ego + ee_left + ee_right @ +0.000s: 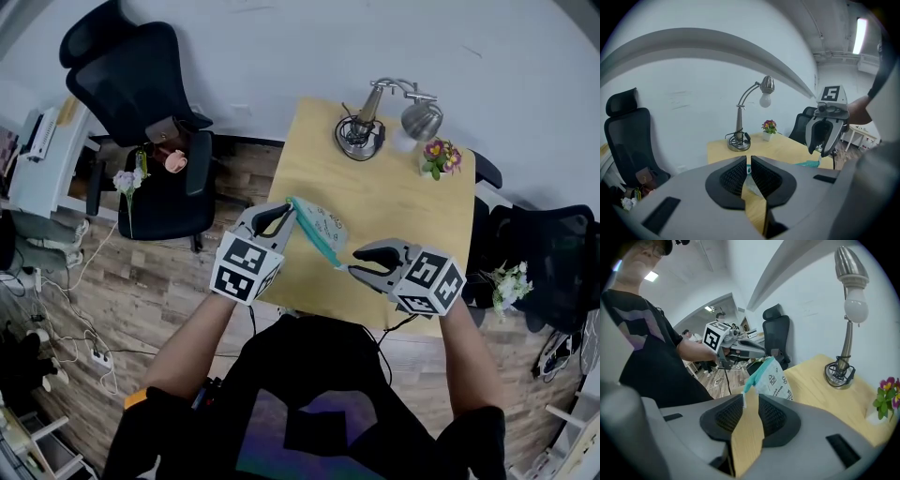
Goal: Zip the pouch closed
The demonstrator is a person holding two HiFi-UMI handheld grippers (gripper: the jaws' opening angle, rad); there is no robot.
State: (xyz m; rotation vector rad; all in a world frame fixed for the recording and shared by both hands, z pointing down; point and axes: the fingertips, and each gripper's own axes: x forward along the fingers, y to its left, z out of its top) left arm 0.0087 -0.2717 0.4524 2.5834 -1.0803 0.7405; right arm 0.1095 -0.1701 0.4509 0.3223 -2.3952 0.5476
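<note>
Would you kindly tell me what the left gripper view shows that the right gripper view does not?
Only the left gripper view: the right gripper, jaws apart, and a dark chair just left of it. Only the right gripper view: the left gripper shut on one end of the pouch, whose printed face shows. Both: the lamp, flower pot, table and high-backed black chair.

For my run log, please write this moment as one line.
left gripper: shut on white printed pouch | right gripper: open at teal zipper end
</note>
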